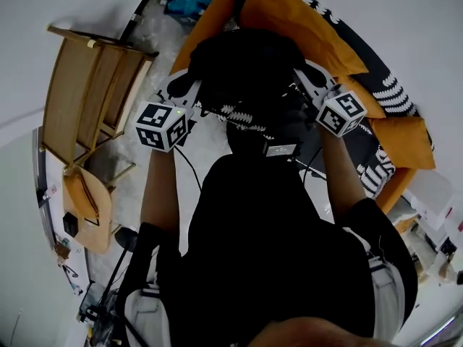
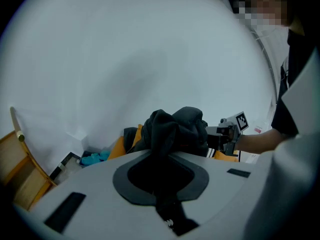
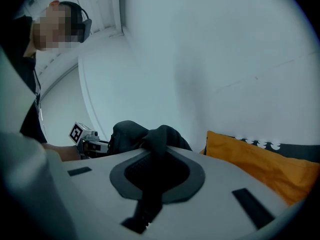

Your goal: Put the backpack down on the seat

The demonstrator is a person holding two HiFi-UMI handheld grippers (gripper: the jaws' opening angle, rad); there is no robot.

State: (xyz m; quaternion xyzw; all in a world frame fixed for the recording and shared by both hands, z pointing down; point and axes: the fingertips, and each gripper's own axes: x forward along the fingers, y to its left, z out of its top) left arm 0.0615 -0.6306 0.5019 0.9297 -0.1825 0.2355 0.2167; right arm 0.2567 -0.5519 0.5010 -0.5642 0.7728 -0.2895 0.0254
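Backpack (image 1: pixel 246 63) bunched, shape unclear; left tool (image 2: pixel 161 149), right tool (image 3: pixel 155 156) both pinching its fabric; seat (image 1: pixel 289 13) partly hidden.

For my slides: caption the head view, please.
Left claw and right claw hold a black backpack over the orange seat.

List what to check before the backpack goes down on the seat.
1. Left tool gripping the backpack: ok, shut on black fabric.
2. Right tool gripping it: ok, shut on black fabric.
3. Backpack lined up over the seat: ok, orange seat shows around it in the head view.
4. Backpack touching the seat: cannot tell, the bag hides its own underside.
5. Landing spot free: cannot tell, hidden under the bag.
6. Wooden chair out of the way: ok, it stands apart at the left.
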